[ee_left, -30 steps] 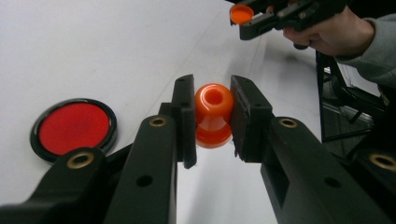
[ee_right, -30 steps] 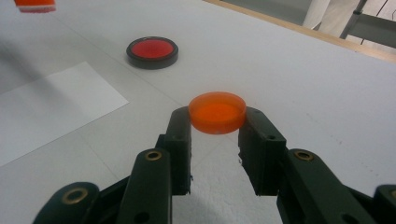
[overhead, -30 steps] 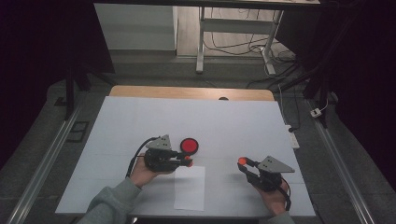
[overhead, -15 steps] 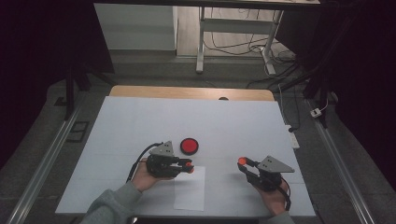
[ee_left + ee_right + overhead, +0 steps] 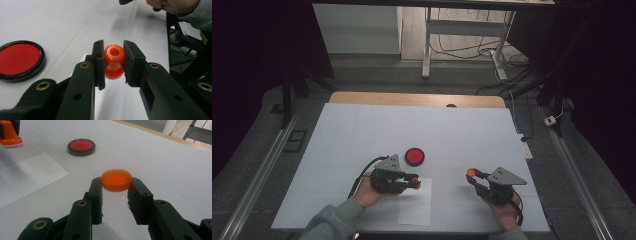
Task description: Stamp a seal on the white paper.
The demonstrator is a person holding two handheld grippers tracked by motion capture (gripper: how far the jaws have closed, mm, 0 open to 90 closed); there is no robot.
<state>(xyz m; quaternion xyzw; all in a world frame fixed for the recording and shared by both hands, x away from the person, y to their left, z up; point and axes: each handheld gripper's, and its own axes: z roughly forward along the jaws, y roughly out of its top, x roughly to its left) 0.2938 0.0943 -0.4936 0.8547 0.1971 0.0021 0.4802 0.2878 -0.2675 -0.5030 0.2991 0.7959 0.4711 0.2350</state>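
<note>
Left claw grips an orange stamp over paper; right claw pinches its cap. Ink pad at twelve o'clock; pressing down likely follows.

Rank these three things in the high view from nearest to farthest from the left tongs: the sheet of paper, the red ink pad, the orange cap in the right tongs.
1. Sheet of paper: directly under the tips of the left tongs.
2. Red ink pad: just beyond the tips, farther up the table.
3. Orange cap: off to the right, held in the right tongs.
</note>
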